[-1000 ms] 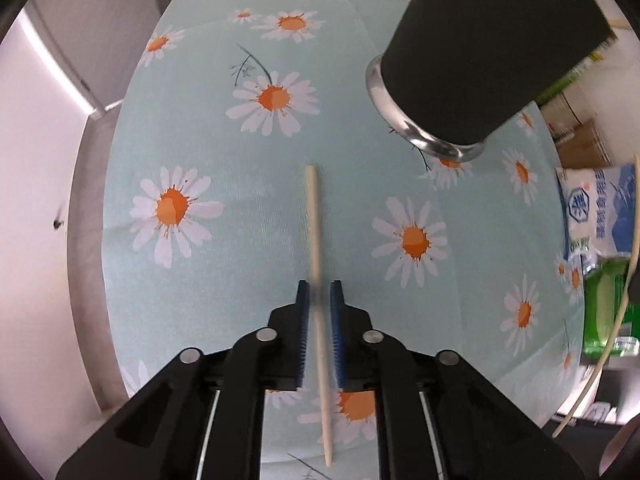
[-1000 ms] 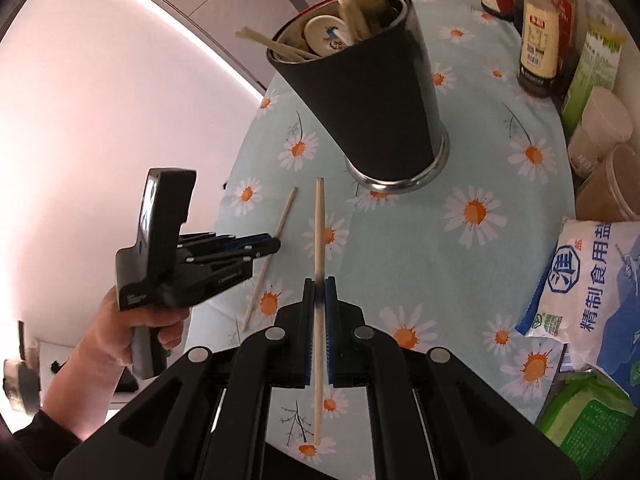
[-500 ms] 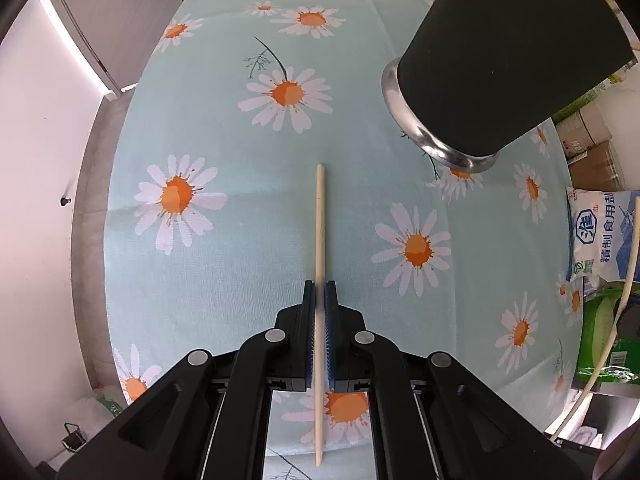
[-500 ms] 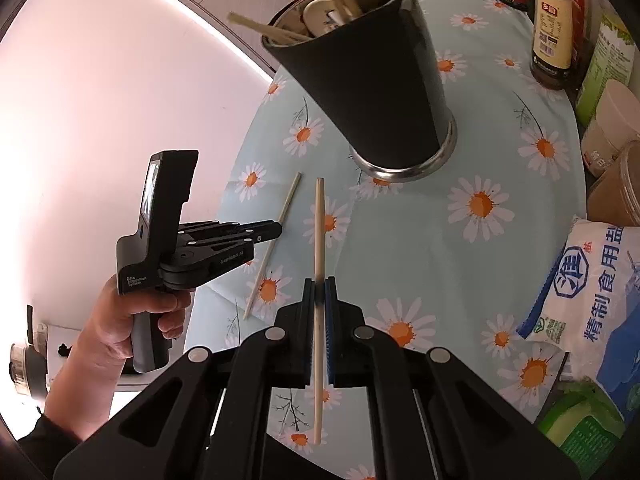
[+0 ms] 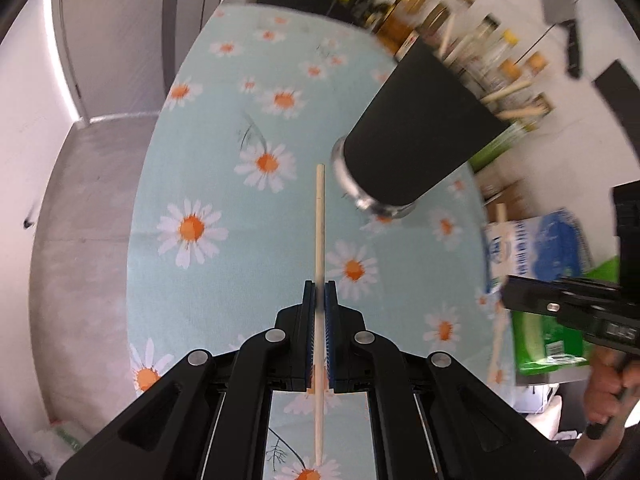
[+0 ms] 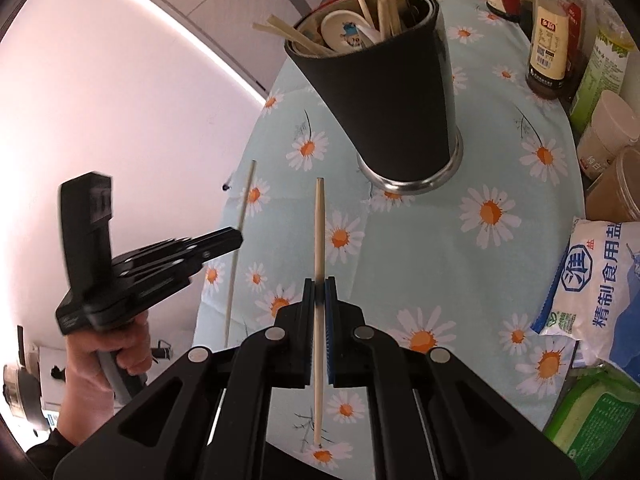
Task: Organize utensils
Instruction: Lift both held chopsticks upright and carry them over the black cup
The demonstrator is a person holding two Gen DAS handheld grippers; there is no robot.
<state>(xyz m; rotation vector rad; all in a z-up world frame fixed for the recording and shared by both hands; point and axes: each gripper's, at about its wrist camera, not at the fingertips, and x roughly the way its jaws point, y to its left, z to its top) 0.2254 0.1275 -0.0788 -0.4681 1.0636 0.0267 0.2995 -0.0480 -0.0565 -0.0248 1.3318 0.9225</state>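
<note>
My left gripper (image 5: 319,292) is shut on a wooden chopstick (image 5: 320,216) and holds it lifted above the daisy tablecloth (image 5: 192,280), its tip near the base of the black utensil cup (image 5: 416,136). My right gripper (image 6: 319,288) is shut on a second chopstick (image 6: 319,228), pointing toward the cup (image 6: 384,100). The cup holds several chopsticks and a white spoon (image 6: 344,32). In the right wrist view the left gripper (image 6: 236,240) is at the left with its chopstick (image 6: 240,240). In the left wrist view the right gripper (image 5: 508,294) is at the right edge.
Sauce bottles (image 6: 548,32) and jars (image 6: 608,128) stand behind the cup on the right. A salt bag (image 6: 600,280) and a green packet (image 6: 592,416) lie at the table's right side. A cleaver (image 5: 560,4) hangs on the wall. The table edge (image 6: 236,184) is at the left.
My left gripper closed on the chopstick that lay on the cloth and has lifted it, tilting up. My right gripper, still holding its chopstick, has moved slightly nearer the cup.
</note>
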